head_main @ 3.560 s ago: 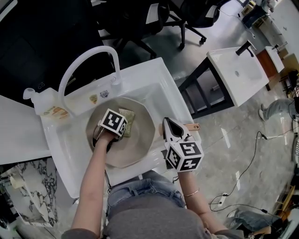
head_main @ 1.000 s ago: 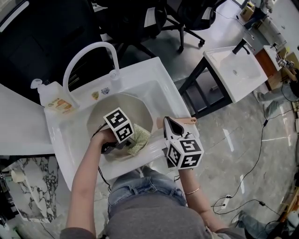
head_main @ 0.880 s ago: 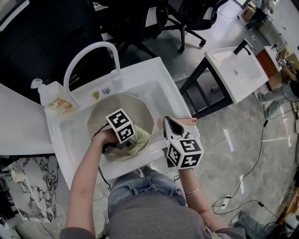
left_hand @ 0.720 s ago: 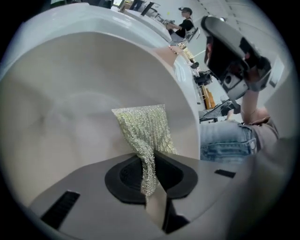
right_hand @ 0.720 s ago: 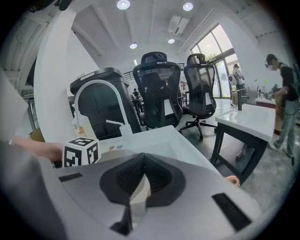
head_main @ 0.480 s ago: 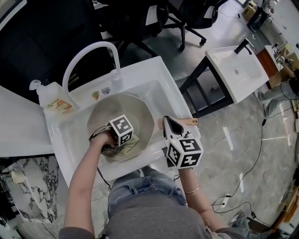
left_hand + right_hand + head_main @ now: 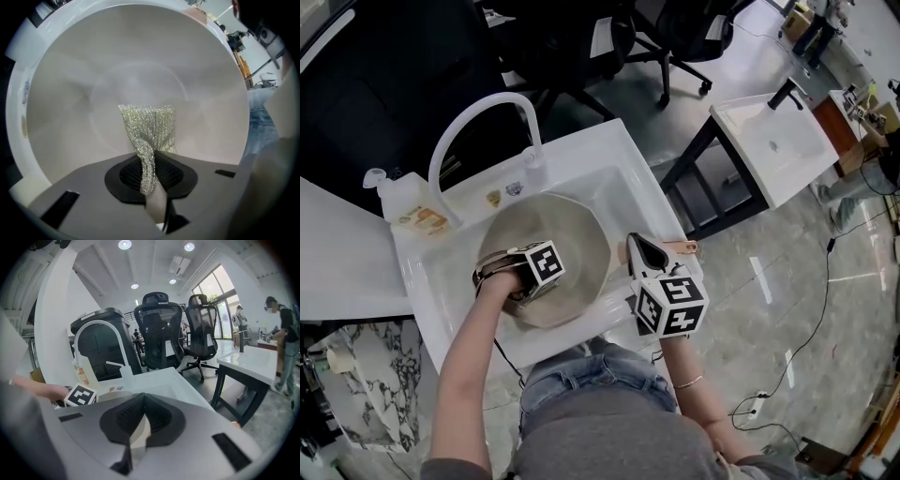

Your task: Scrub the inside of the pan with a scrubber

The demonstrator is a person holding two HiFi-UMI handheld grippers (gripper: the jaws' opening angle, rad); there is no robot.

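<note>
A wide beige pan (image 7: 581,234) lies in the white sink (image 7: 614,164). My left gripper (image 7: 534,279) reaches into the pan's near left part, its marker cube hiding the jaws from above. In the left gripper view the left gripper (image 7: 151,161) is shut on a silvery mesh scrubber (image 7: 151,126), which hangs down onto the pan's smooth inner wall (image 7: 140,61). My right gripper (image 7: 637,248) sits at the pan's right rim, by the copper-coloured handle (image 7: 684,247). The right gripper (image 7: 140,420) is shut on a beige strip of that handle.
A curved white faucet (image 7: 478,117) arches over the sink's far side, and a soap bottle (image 7: 405,208) stands at its left. A second white basin on a black frame (image 7: 773,141) is to the right. Black office chairs (image 7: 670,28) stand beyond, and a cable (image 7: 811,309) crosses the floor.
The left gripper has dragged the scrubber from the pan's near right side across to its near left; 3.6 s ago it was farther back. The right gripper has stayed on the handle.
</note>
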